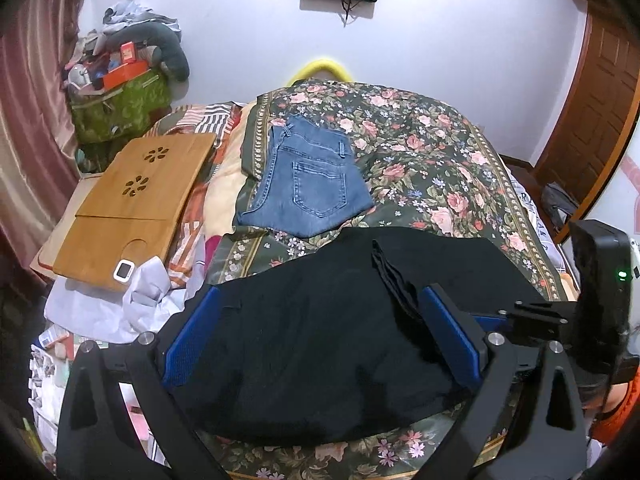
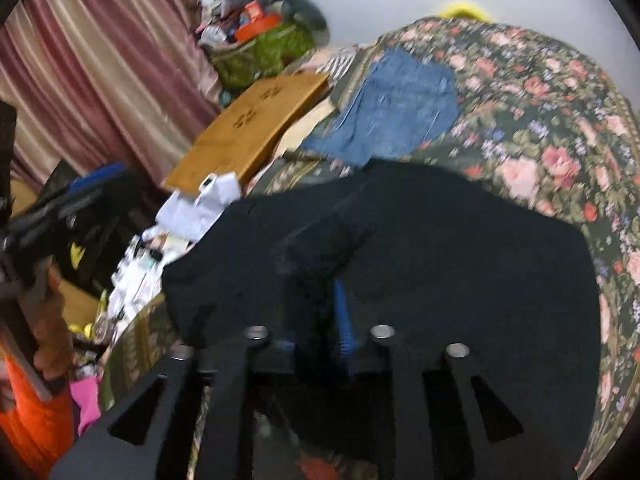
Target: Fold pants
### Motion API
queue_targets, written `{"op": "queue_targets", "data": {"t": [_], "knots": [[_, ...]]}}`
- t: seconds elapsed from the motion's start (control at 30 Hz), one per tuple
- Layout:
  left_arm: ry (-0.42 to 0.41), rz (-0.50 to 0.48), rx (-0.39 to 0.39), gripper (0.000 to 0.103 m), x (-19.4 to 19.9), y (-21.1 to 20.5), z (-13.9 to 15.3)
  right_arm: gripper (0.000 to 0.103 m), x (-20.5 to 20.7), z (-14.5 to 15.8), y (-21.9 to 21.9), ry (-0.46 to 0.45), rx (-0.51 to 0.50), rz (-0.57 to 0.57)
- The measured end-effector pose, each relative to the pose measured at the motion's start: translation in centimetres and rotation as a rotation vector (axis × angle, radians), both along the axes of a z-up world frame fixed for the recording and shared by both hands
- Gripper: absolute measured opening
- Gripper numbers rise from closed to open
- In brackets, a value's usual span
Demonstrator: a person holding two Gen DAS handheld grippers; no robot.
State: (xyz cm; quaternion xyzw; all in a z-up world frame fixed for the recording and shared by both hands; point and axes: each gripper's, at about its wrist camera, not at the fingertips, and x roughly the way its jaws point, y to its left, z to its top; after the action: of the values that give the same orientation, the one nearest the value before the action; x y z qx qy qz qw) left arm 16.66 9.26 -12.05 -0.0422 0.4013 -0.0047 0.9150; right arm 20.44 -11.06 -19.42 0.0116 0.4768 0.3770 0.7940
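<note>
pants (image 1: 312,344) on bedspread (image 1: 432,152), jeans (image 1: 308,184) behind

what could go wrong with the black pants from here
The right tool is shut on a small pinch of the black pants, so the fabric may slip out. The left tool is open and holds nothing, so that side may sag. The pants lie near the folded jeans and might drag them.
</note>
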Motion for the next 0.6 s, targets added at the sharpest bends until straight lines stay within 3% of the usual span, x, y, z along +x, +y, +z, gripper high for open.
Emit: {"op": "queue_targets", "data": {"t": [0.17, 0.4, 0.6], "knots": [[-0.007, -0.035, 0.017, 0.100, 0.7, -1.5, 0.5, 0.049, -0.9, 2.1, -1.8, -0.052, 0.008, 0.030], [-0.004, -0.112, 0.038, 0.101, 4.0, -4.9, 0.9, 0.060, 0.8, 6.4, -7.1, -0.235, 0.007, -0.085], [0.054, -0.165, 0.063, 0.101, 8.3, -8.4, -1.0, 0.064, 4.9, 5.5, -9.7, -0.237, -0.046, -0.163]]}}
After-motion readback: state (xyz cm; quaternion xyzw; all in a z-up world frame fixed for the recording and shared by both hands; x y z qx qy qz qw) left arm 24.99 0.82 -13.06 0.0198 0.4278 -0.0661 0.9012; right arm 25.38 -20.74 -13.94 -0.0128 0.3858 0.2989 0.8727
